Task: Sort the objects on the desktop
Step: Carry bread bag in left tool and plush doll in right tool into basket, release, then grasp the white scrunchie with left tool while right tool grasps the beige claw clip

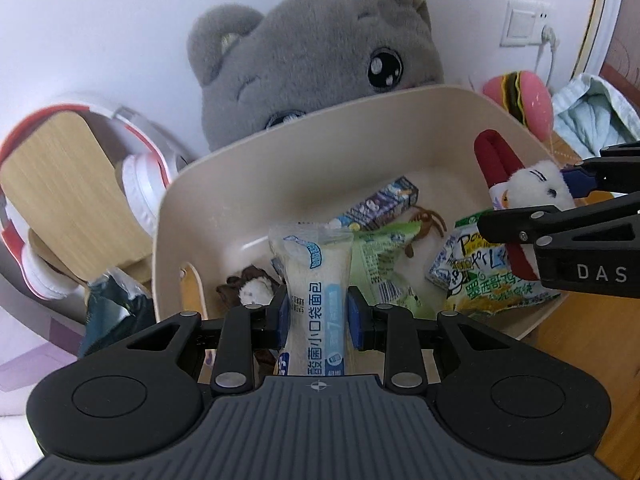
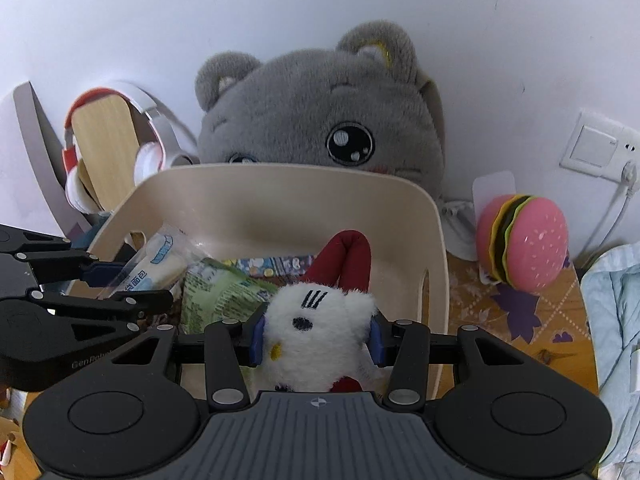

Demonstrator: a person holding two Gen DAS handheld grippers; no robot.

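Now the left gripper (image 1: 318, 312) is pinching a bread packet (image 1: 316, 280) between nearly closed pads, holding it over the beige bin (image 1: 280, 152) — while the right gripper (image 2: 316, 340) is squeezing a white plush (image 2: 316, 332) tight, hanging above the same bin's snack bags (image 2: 224, 296).

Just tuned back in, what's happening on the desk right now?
Both handheld grippers are over the beige bin, each carrying something. The left gripper is shut on a packaged bread roll; the right gripper is shut on a white plush toy with red ears. Snack bags and a small box already lie in the bin. A big grey plush cat sits behind it.
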